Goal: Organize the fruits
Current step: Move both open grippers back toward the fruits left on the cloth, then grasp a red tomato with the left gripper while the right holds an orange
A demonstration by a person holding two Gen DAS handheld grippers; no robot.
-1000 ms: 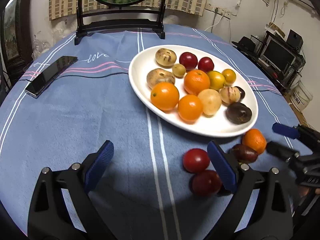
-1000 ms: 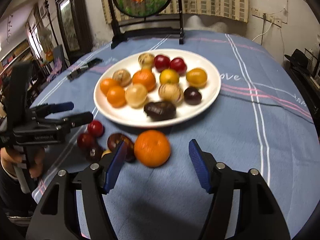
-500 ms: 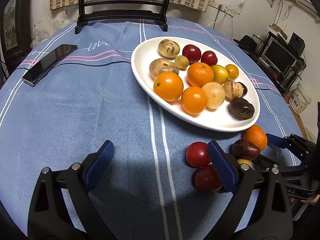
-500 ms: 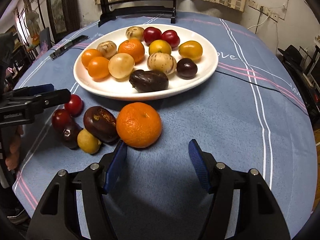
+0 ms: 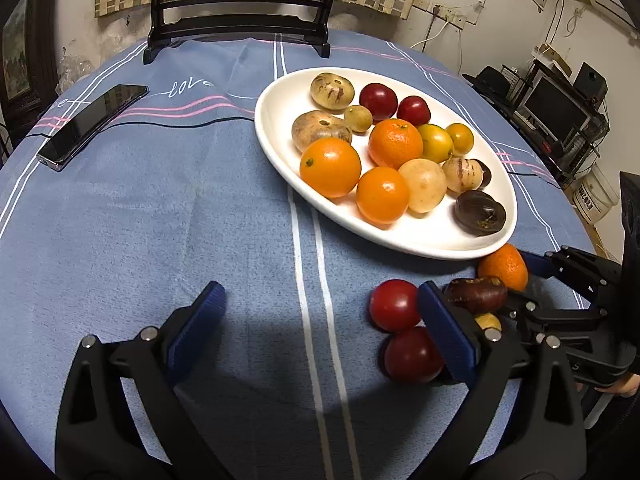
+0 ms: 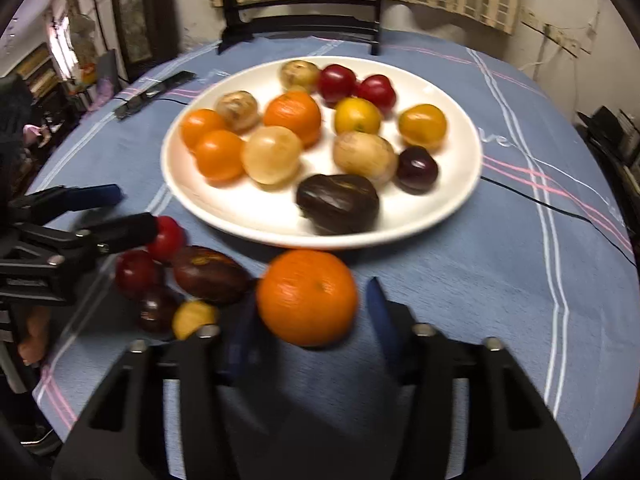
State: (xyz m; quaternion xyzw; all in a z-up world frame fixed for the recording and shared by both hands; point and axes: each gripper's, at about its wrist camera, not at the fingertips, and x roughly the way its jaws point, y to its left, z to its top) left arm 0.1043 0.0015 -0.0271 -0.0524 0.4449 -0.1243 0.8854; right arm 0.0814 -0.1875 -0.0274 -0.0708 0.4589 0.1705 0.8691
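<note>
A white oval plate holds several fruits. Loose fruits lie on the cloth in front of it: an orange, a dark brown fruit, two red ones, a small yellow one. My right gripper is open, its fingers on either side of the orange, apart from it. My left gripper is open and empty over bare cloth; its right finger stands beside the red fruits.
A black phone lies at the left on the blue striped tablecloth. A black wooden stand is at the table's far edge. Shelves and screens stand off the table to the right.
My right gripper has moved forward and down, so the orange now sits between its fingers. My left gripper has edged forward a little. No fruit has moved.
</note>
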